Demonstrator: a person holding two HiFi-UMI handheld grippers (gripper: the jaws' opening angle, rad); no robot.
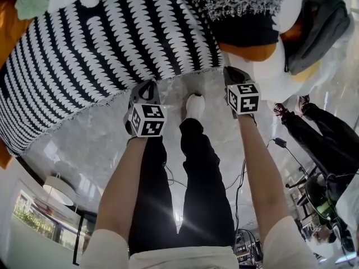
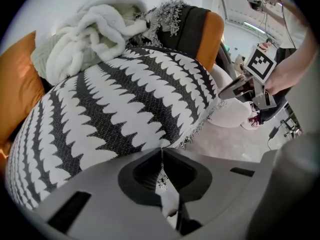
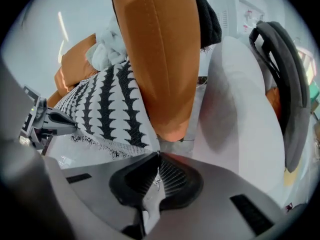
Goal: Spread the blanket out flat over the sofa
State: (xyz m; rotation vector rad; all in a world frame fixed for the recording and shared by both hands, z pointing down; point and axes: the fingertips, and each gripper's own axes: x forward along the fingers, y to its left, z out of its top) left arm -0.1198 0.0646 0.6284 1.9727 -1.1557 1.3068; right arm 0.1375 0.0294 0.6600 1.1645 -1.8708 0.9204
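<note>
One blanket [image 1: 112, 43], black with rows of white scalloped bands and a thin fringe on its edge, lies draped over the seat of one orange sofa [image 3: 160, 59]. Its near fringed edge hangs just above the pale marbled floor [image 1: 84, 144].

Two grippers work on that near edge, well apart from each other. The left gripper [image 1: 145, 86] takes the hem toward the middle, and in the left gripper view its fingers are pressed together with a strip of fringe caught between them [image 2: 161, 156]. The right gripper [image 1: 233, 72] takes the hem at the blanket's right corner, beside the sofa's orange arm. In the right gripper view its fingers are likewise closed on a fold of the cloth [image 3: 156, 161].

Each gripper carries one cube of black-and-white square markers, two in all [image 1: 147, 119] [image 1: 243, 98]. They bear only patterns, no letters.

At the far left of the sofa sits one white fluffy throw [image 2: 95, 34]. Beside it, far right, lies one dark throw with a shaggy pale fringe [image 1: 241, 4].

Right of the sofa stands one white chair with a grey rim [image 3: 240, 124].

The wearer's two legs in black trousers [image 1: 190, 184] and one white shoe [image 1: 194, 105] show between the grippers.
</note>
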